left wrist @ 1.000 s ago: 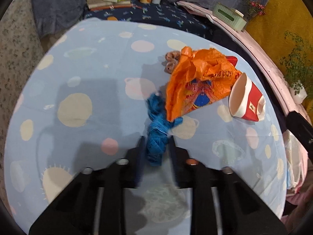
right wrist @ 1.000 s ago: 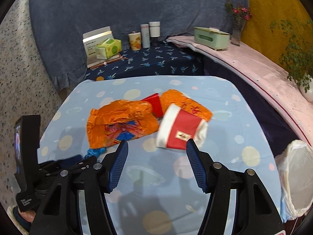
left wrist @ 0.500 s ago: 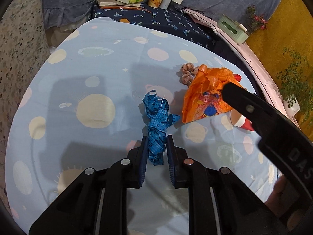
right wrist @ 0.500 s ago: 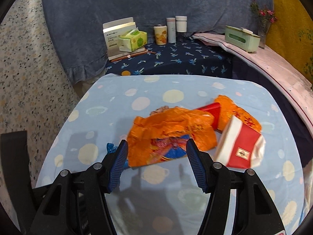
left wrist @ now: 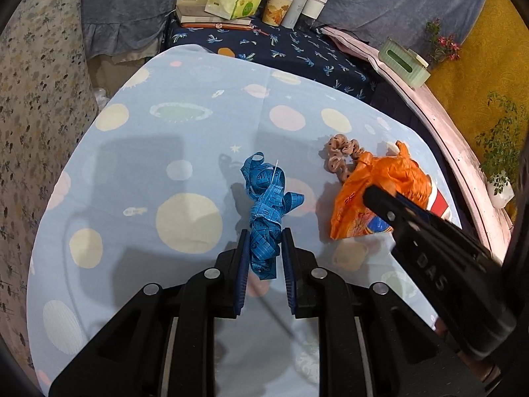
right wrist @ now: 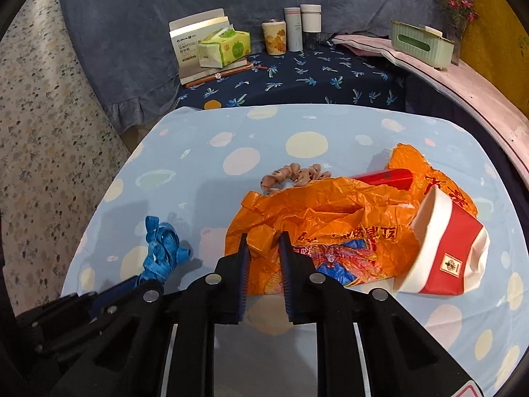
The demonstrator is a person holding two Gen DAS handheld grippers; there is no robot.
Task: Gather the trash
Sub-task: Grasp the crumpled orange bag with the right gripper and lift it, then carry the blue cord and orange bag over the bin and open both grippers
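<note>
A tangled blue measuring tape (left wrist: pixel 266 211) is pinched at its lower end by my left gripper (left wrist: pixel 264 246), which is shut on it above the spotted light-blue tablecloth (left wrist: pixel 185 139). In the right wrist view my right gripper (right wrist: pixel 264 248) is closing its jaws on a crumpled fold of the orange plastic bag (right wrist: pixel 330 228); the fold sits between the pads. A red-and-white paper cup (right wrist: pixel 446 248) lies on its side at the bag's right. A pink scrunchie (right wrist: pixel 291 173) rests just behind the bag. The tape (right wrist: pixel 162 251) shows again at the left.
Behind the table a dark-blue printed surface holds a white box (right wrist: pixel 195 43), a green tissue pack (right wrist: pixel 224 48), a can and two tumblers (right wrist: pixel 301 26). A pink shelf at the right carries a green tissue holder (right wrist: pixel 420 43) and flowers. A red flat packet (right wrist: pixel 386 178) lies behind the bag.
My right gripper swung left from the cup to the orange bag and narrowed its jaws around a fold. My left gripper drew the blue tape away from the bag.
</note>
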